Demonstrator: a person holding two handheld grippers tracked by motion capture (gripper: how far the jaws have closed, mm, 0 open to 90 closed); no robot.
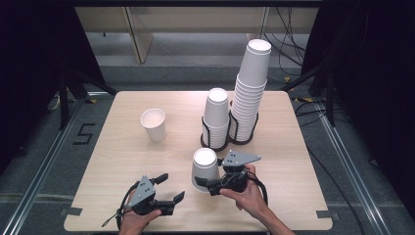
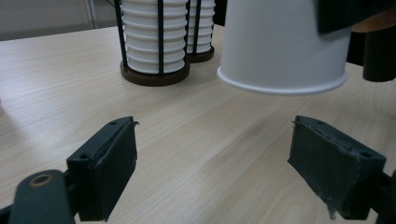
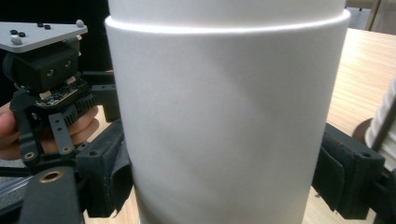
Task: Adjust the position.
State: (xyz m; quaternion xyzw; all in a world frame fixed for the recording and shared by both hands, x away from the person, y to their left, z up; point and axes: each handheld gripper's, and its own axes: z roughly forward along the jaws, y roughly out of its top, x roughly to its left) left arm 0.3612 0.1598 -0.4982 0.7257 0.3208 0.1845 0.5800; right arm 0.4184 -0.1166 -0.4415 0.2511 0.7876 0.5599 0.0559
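White upturned cup [image 2: 284,44] off table [image 2: 196,140], left-view detail.

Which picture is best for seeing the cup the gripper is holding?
The high view: the upside-down cup shows whole, clamped by the right gripper. The right gripper view shows just its white side; the left gripper view shows its rim above the table.

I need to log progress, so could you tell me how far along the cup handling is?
Done: one cup stands upright, alone on the table. In hand: the right gripper holds an inverted cup clear of the tabletop, while the left gripper waits open. Left: two holder stacks remain.
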